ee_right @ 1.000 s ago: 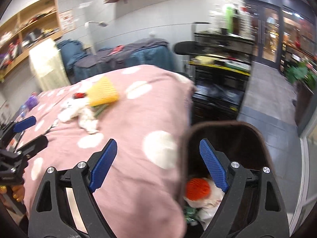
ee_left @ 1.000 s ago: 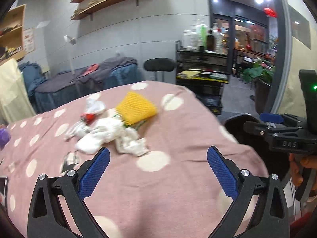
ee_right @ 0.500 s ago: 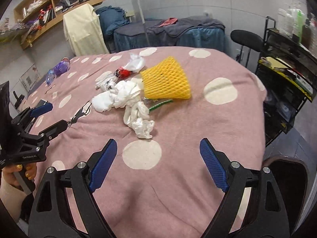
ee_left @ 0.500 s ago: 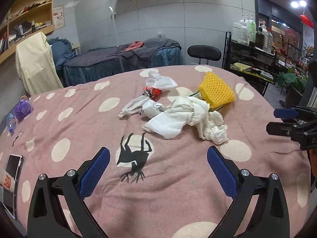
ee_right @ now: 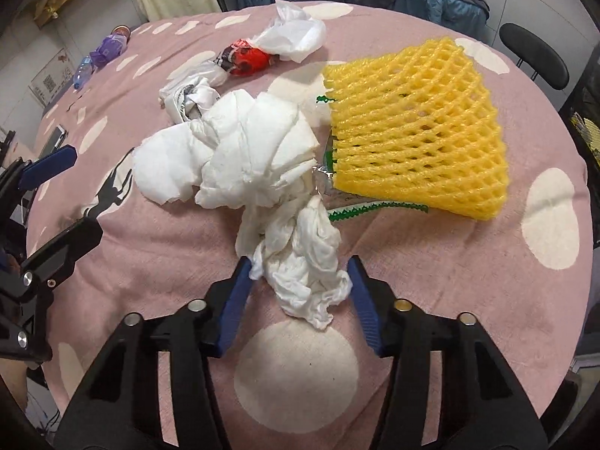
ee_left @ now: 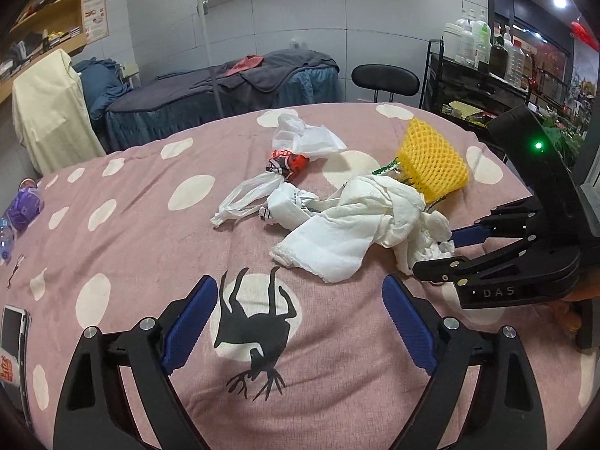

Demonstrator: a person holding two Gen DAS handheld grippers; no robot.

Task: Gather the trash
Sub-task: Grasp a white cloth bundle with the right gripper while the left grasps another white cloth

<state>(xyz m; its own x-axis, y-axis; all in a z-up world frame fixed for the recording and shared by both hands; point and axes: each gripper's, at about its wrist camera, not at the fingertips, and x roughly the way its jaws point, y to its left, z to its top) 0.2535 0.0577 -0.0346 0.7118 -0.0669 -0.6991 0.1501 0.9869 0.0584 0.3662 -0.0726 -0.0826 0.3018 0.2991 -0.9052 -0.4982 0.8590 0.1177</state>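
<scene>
Crumpled tissue (ee_right: 300, 262) between right hand-held gripper (ee_right: 298, 300) fingers

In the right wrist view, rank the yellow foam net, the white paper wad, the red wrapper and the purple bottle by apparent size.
1. Yellow foam net and white paper wad: alike, unranked.
2. Red wrapper.
3. Purple bottle, though it lies farthest, so unsure.

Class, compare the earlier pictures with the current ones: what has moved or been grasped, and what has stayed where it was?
The right gripper has moved from the bin side in over the table, its fingers now closing around the crumpled white tissue. The left gripper swung toward the pile, open and empty. The yellow foam net, red wrapper and white plastic bag haven't shifted.
</scene>
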